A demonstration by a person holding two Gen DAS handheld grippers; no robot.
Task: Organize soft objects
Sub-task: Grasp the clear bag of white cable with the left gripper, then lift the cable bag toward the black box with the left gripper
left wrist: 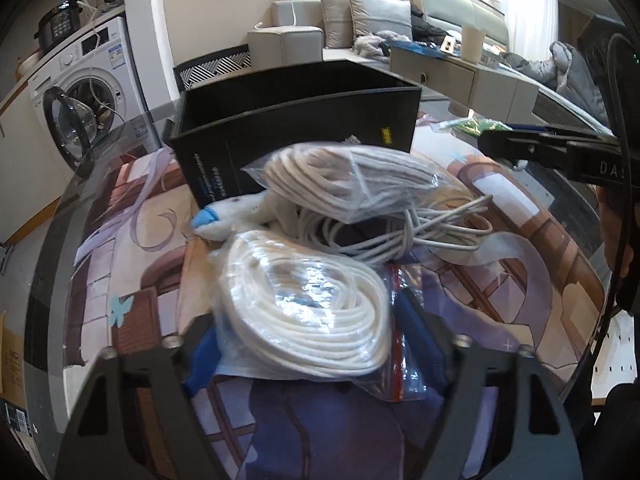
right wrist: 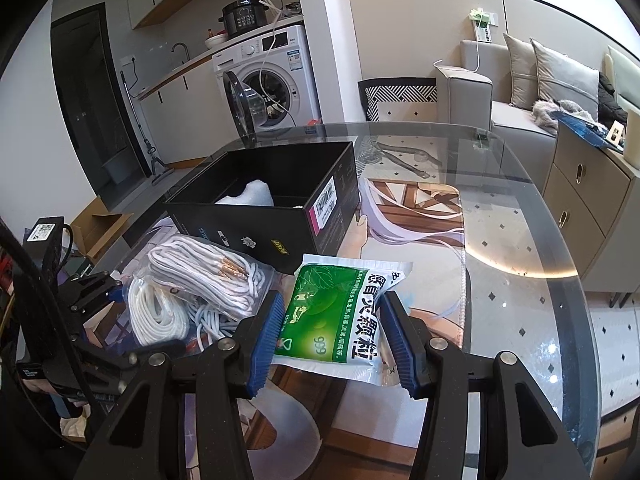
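My left gripper (left wrist: 320,344) is low and tilted fwd, fingers (left wrist: 192,356) spread wide w/ a clear gap. My right gripper (right wrist: 332,340) is level and pointing fwd, blue-padded fingers (right wrist: 266,340) parted and not pressing on anything. In the left view the right gripper (left wrist: 516,146) reaches in from the right side, its opening hard to read there.

The left claw's blue fingertips (left wrist: 420,320) sit mostly hidden behind the clear bag of coiled white rope (left wrist: 308,304). Inside the open black cardboard box (right wrist: 280,216), a white soft lump (right wrist: 250,194) shows only its top. The glass desk (right wrist: 520,240) is cut off by the frame's lower edge.
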